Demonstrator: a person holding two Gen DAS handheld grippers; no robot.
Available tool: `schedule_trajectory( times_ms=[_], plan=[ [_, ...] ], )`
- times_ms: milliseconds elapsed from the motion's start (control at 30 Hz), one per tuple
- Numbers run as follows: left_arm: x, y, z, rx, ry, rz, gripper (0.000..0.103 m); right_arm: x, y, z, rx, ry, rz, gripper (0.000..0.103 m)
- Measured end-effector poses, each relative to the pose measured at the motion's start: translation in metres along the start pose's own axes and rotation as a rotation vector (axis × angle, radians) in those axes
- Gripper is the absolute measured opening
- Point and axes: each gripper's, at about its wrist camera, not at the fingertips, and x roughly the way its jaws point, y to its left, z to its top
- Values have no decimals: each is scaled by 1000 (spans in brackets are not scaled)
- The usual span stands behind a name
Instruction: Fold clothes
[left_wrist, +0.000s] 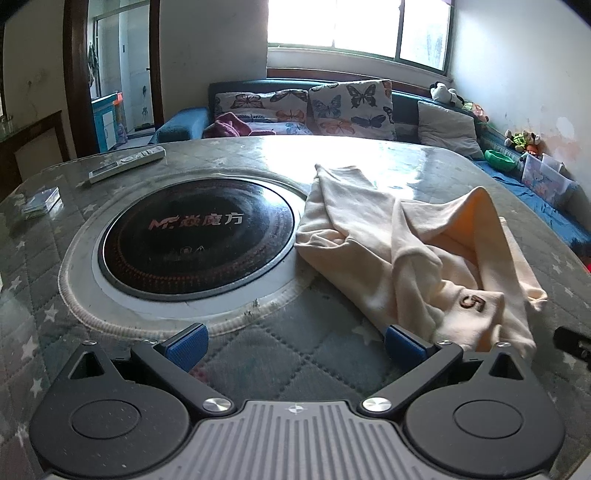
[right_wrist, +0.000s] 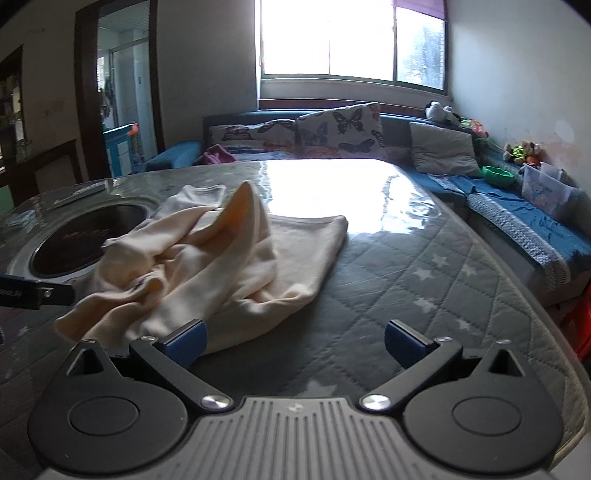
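A cream garment (left_wrist: 417, 254) lies crumpled on the quilted star-print table cover (left_wrist: 280, 358), one fold standing up in a peak and a dark "5" patch near its front edge. In the right wrist view the same garment (right_wrist: 207, 258) spreads left of centre. My left gripper (left_wrist: 295, 345) is open low over the table, the cloth's near edge just beside its right pad (left_wrist: 402, 345). Open too, my right gripper (right_wrist: 295, 343) has its left pad (right_wrist: 186, 341) at the garment's front hem. Nothing sits between either pair of fingers.
A round black induction hob (left_wrist: 195, 232) is set into the table left of the garment. A remote control (left_wrist: 127, 162) and a small clear box (left_wrist: 42, 201) lie at the far left. A sofa with butterfly cushions (left_wrist: 351, 107) runs behind the table and along the right wall.
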Motion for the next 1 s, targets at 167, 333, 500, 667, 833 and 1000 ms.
schedule_trajectory(
  times_ms=[167, 333, 500, 667, 833, 1000],
  plan=[
    [-7, -8, -4, 14, 7, 2, 103, -3, 10, -7, -9, 8, 27, 103],
    [-11, -12, -7, 18, 12, 8, 103, -8, 19, -11, -29, 11, 46, 103],
    [-15, -16, -8, 23, 15, 15, 103, -14, 19, -10, -32, -5, 45, 103],
    [-20, -22, -9, 36, 15, 10, 103, -21, 20, -10, -32, -20, 48, 103],
    [-24, -28, -9, 54, 10, 10, 103, -24, 23, -10, -36, -29, 52, 103],
    [-25, -30, -9, 57, 12, 12, 103, -26, 22, -10, -35, -31, 57, 103]
  ],
)
